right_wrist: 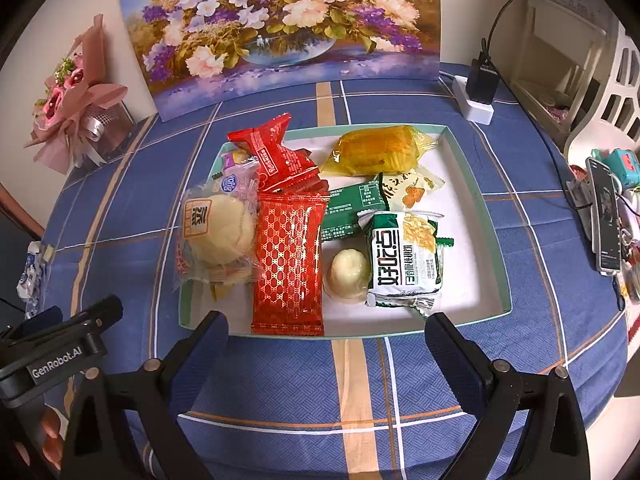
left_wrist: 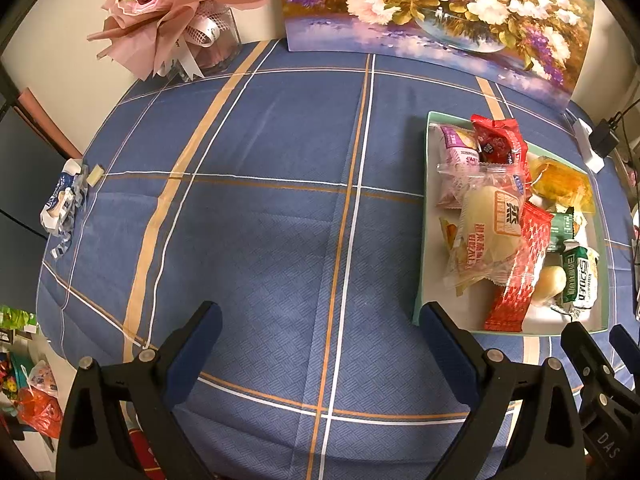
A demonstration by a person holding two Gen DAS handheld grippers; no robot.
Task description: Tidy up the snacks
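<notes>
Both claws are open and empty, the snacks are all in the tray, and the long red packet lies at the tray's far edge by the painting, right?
Not quite. The right wrist view shows the long red packet at the near edge of the tray, just ahead of the right claw. The rest holds: the left claw is open and empty too.

left claw [left_wrist: 320,344] agape, right claw [right_wrist: 326,348] agape

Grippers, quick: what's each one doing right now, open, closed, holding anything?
Left gripper: open, empty, over bare tablecloth left of the tray.
Right gripper: open, empty, just short of the tray's near edge.
</notes>
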